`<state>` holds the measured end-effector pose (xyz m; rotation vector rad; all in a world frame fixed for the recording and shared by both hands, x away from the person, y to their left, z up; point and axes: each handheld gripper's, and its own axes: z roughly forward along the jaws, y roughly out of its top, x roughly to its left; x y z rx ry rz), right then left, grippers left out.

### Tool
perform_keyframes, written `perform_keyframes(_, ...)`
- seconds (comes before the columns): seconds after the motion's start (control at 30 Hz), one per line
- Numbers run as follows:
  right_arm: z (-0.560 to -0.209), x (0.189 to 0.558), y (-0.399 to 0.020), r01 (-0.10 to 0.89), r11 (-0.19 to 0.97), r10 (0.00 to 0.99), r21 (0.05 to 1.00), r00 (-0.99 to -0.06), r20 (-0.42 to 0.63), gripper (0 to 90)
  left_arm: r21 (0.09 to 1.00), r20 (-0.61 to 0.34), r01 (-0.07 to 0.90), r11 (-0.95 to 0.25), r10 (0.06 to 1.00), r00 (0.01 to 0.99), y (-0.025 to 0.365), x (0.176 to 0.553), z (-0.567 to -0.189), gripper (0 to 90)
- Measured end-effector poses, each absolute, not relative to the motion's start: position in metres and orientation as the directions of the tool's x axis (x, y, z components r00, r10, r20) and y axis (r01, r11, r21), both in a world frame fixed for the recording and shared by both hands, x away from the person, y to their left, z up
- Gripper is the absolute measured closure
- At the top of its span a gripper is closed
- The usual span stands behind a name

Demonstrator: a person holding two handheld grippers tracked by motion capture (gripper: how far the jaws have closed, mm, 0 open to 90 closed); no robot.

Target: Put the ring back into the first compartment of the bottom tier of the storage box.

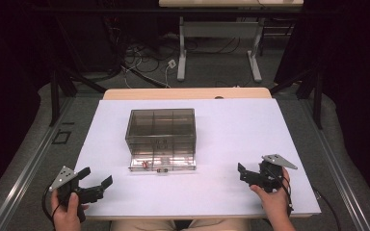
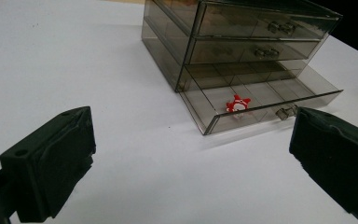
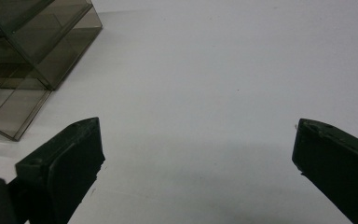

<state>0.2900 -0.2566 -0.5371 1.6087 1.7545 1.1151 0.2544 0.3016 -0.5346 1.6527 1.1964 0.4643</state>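
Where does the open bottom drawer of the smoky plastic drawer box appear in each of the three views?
High view: the open bottom drawer lies centre, pulled toward the person.
Left gripper view: upper right, with a small red item inside.
Right gripper view: far left edge.
Shared landmark: the drawer box.

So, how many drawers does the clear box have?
3, stacked: the top drawer and middle drawer are shut; the bottom drawer is pulled out, with a small red thing inside.

Glossy smoked clear-plastic drawer cabinet (image 1: 160, 134), smooth matt white table (image 1: 231, 144), matt black hand-held gripper (image 1: 95, 180) jaws
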Motion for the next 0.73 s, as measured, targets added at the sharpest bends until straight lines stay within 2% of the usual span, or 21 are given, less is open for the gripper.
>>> perform_keyframes(0.67, -0.5419, 0.2915, -0.2581, 0.544, -0.028, 0.979, 0.839, -0.154, 0.132, 2.9, 0.876, -0.23, 0.483, -0.012, 0.869, 0.439, 0.3008, 0.2552, -0.5345, 0.5)
perform_keyframes(0.7, -0.5448, 0.2939, -0.2573, 0.506, -0.033, 0.983, 0.862, -0.142, 0.12, 3.0, 0.875, -0.232, 0.484, -0.01, 0.868, 0.438, 0.3007, 0.2554, -0.5346, 0.5)
perform_keyframes(0.73, -0.5426, 0.2923, -0.259, 0.538, -0.019, 0.981, 0.843, -0.153, 0.12, 3.1, 0.876, -0.23, 0.483, -0.012, 0.869, 0.439, 0.3006, 0.2559, -0.5346, 0.5)
